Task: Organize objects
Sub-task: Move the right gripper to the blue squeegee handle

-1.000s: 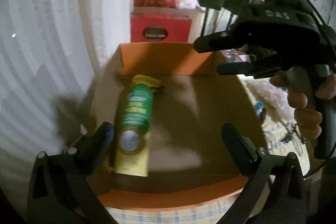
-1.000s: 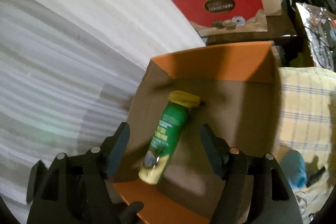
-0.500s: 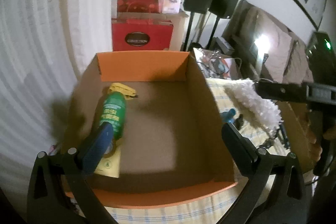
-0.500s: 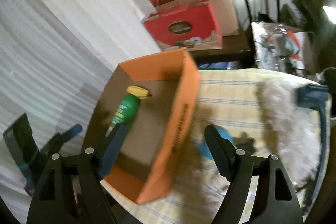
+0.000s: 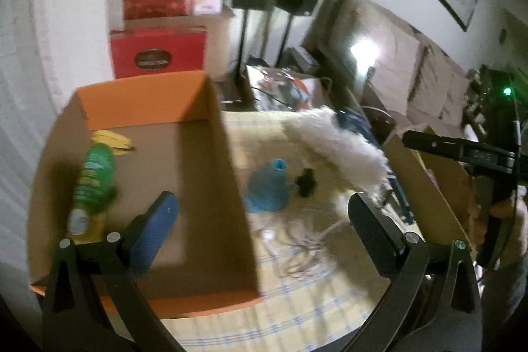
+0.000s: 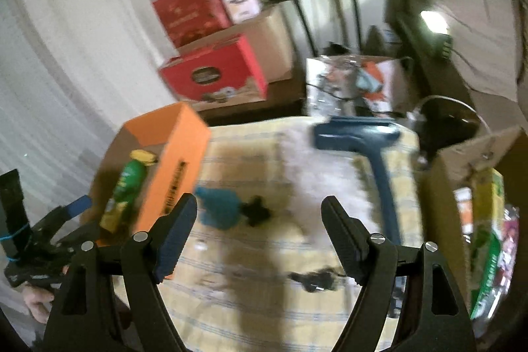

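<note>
Lying flat in the left half of the orange cardboard box (image 5: 217, 174): a green spray bottle (image 5: 90, 183), long axis running front to back, yellow trigger head toward the far wall. Just right of the box, on the checked cloth (image 6: 250, 312): a small blue object (image 6: 219, 208), then a blue-handled white duster (image 5: 340, 150). Left gripper (image 5: 260, 213) spread wide, empty. Right gripper (image 6: 259, 220) likewise wide, holding nothing.
</note>
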Demonstrator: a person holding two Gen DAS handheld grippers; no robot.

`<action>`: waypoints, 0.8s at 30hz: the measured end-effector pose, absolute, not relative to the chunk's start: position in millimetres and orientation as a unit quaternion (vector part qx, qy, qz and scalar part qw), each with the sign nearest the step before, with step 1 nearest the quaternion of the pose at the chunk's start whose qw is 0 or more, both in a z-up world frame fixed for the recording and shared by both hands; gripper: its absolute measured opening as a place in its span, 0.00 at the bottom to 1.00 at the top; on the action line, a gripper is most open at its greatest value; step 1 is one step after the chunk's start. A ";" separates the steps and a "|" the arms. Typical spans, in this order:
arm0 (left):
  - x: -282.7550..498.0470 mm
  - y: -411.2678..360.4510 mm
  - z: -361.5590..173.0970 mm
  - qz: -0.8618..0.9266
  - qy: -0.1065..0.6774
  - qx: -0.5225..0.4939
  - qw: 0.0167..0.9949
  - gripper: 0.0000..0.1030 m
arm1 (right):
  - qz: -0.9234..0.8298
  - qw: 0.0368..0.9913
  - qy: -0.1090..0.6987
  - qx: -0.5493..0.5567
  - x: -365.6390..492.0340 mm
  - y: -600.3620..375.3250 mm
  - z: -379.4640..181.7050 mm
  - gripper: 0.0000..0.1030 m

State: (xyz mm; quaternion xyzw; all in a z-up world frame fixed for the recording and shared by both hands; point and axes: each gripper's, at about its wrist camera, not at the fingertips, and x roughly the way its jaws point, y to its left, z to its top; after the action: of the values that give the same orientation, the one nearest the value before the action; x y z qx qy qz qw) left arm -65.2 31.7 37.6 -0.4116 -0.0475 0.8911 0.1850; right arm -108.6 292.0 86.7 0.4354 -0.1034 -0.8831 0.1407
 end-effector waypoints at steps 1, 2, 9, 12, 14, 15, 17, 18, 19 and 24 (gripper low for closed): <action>-66.0 41.2 35.4 0.888 -0.048 -0.415 0.193 1.00 | -0.885 0.130 -0.102 0.436 -107.0 300.1 83.9 0.77; -66.6 49.0 33.7 0.885 -0.048 -0.418 0.198 1.00 | -0.887 0.121 -0.101 0.434 -105.5 305.4 82.2 0.77; -75.8 90.7 19.6 0.866 -0.048 -0.442 0.228 1.00 | -0.893 0.072 -0.092 0.434 -93.8 341.3 62.5 0.70; -79.2 101.6 17.1 0.862 -0.051 -0.447 0.233 1.00 | -0.889 0.062 -0.082 0.447 -91.4 347.9 48.6 0.58; -82.5 108.4 15.1 0.860 -0.053 -0.450 0.237 1.00 | -0.885 0.061 -0.083 0.455 -91.9 352.9 40.5 0.49; -84.1 112.5 14.1 0.858 -0.054 -0.451 0.238 1.00 | -0.882 0.060 -0.082 0.460 -92.0 354.8 35.1 0.44; -86.9 119.6 11.3 0.856 -0.053 -0.455 0.239 1.00 | -0.879 0.055 -0.078 0.468 -92.4 358.2 25.6 0.40; -87.7 120.8 9.9 0.855 -0.053 -0.457 0.240 1.00 | -0.877 0.053 -0.078 0.472 -92.4 359.7 20.8 0.39; -89.2 124.8 8.4 0.854 -0.052 -0.459 0.241 0.99 | -0.875 0.053 -0.079 0.475 -92.9 361.6 16.8 0.37; -98.6 143.9 0.6 0.848 -0.043 -0.470 0.240 0.99 | -0.869 0.044 -0.068 0.487 -91.8 365.4 1.2 0.34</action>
State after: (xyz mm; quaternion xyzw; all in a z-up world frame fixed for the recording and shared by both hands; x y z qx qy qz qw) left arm -98.6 143.9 0.6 -0.4705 -0.0432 0.8479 0.2405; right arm -91.8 365.4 1.1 0.4874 -0.0683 -0.8694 0.0443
